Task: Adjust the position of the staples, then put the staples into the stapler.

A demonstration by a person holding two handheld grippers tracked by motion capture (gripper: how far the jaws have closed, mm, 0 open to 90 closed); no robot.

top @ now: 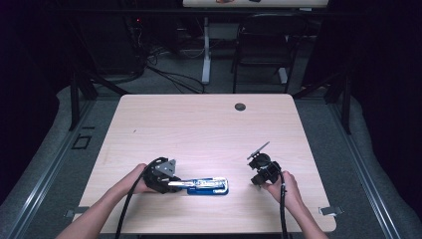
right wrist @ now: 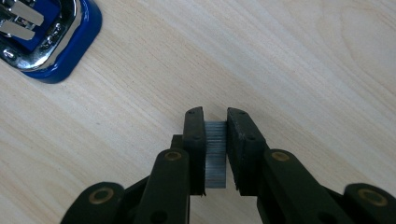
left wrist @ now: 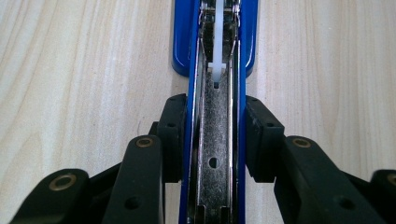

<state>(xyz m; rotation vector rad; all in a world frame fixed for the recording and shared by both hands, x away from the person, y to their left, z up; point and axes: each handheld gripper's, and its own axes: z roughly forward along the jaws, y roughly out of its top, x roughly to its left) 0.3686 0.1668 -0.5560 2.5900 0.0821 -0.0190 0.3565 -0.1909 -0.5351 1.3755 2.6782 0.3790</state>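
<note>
My table [top: 199,129] is evenly lit from above while the room around it is dark. My close views are sharp, with glare on the stapler's [left wrist: 215,140] metal

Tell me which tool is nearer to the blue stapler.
Left. The left tool is clamped on the blue stapler; the right tool, gripping a strip of staples, sits apart to its right.

Desk [top: 199,124], near edge: stapler at left-centre, staple strip at right.

Stapler [top: 209,185] lies flat on the desk, lengthwise left to right, opened out. Left tool [left wrist: 212,135] clamps its left end from both sides. Staple strip [right wrist: 215,151] sits pinched in the right tool [right wrist: 215,126], well to the stapler's right, just above the desk. A chair [top: 261,45] stands behind the desk.
</note>
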